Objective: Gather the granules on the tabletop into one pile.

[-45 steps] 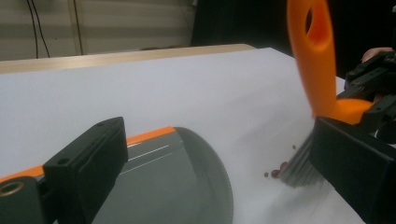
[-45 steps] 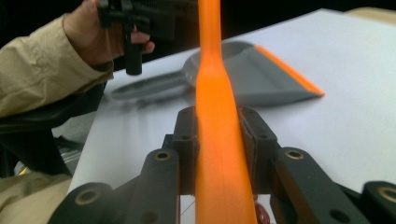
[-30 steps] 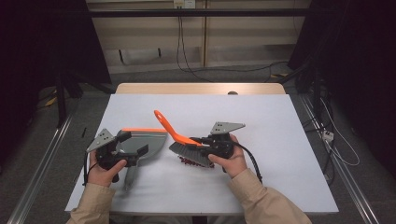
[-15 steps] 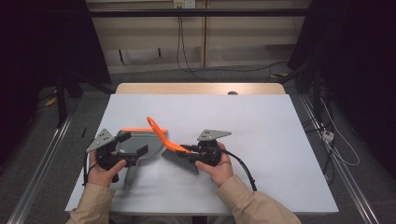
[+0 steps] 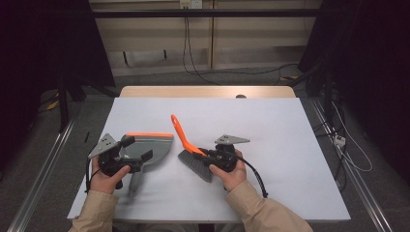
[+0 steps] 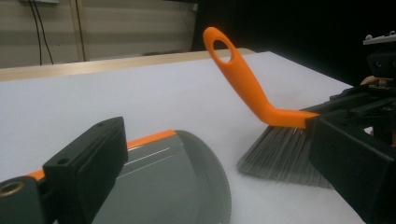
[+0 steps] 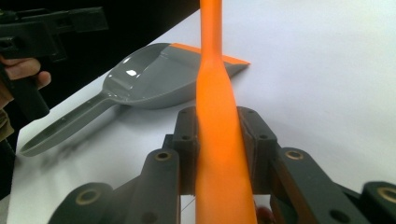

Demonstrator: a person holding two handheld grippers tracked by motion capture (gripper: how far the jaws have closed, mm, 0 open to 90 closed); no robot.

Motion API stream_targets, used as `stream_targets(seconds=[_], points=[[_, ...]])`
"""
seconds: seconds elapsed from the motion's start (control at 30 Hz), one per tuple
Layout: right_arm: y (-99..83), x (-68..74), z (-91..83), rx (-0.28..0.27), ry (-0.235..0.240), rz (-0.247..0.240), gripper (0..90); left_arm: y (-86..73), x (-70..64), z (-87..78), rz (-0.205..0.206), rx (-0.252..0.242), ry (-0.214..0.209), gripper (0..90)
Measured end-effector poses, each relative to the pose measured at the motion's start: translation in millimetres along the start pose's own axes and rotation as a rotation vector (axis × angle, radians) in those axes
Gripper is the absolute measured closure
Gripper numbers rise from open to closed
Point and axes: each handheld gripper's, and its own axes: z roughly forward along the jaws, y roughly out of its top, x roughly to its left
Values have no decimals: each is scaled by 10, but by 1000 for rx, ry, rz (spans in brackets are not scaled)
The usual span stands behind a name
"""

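A grey dustpan (image 5: 152,146) with an orange front lip lies flat on the white table (image 5: 290,145), its handle pointing toward the person. My left gripper (image 5: 140,148) hovers over the pan with its jaws wide apart, and the pan (image 6: 163,186) shows between them. A hand brush with an orange loop handle (image 5: 180,131) and grey bristles (image 5: 195,164) rests bristles-down just right of the pan. My right gripper (image 5: 205,154) is shut on the brush's handle (image 7: 218,154) near the bristle head. The pan (image 7: 154,79) lies beyond it to the left, apart from the brush.
The table's right half and far side are bare white surface, with a wooden strip (image 5: 208,92) along the far edge. A black cable (image 5: 256,179) trails from the right gripper toward the front edge. Dark floor and wall cables lie beyond the table.
The right gripper swung the brush left toward the dustpan, then back to the right. The left gripper and the dustpan stayed put.
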Motion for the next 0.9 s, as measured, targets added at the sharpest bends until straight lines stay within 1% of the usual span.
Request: stream_targets(seconds=[0.03,0.07,0.13,0.17,0.2,0.27,0.3,0.43,0.5,0.6,0.7,0.77,0.87,0.9], points=[[-6,-17,-27,-3,-5,7,714,0,-1,2,5,4,1,48],[-13,-29,-52,-3,-19,10,714,-2,-6,4,0,4,1,48],[-22,-62,-95,-7,-19,31,714,-1,-7,3,3,4,1,48],[-29,-72,-114,-10,-31,35,714,0,-8,0,3,2,1,48],[-36,-84,-129,-10,-26,45,714,0,-10,-1,-1,-1,1,48],[-44,-94,-155,-12,-35,52,714,0,-9,-1,0,-1,2,48],[-47,-102,-167,-11,-33,56,714,-1,-10,-1,0,0,3,48],[-64,-121,-218,-18,-42,62,714,0,-11,-5,-1,-1,2,48],[-76,-134,-242,-21,-46,81,714,0,-10,-7,-1,-2,1,48],[-93,-157,-274,-27,-51,97,714,-1,-11,-5,-1,2,0,48],[-94,-163,-294,-27,-53,97,714,0,-12,-5,-1,1,1,48],[-94,-165,-304,-27,-54,88,714,0,-13,-4,-1,2,1,48],[-95,-176,-324,-28,-58,90,714,0,-14,-5,-2,0,2,48],[-95,-182,-333,-30,-54,98,714,0,-14,-4,-1,0,2,48]])
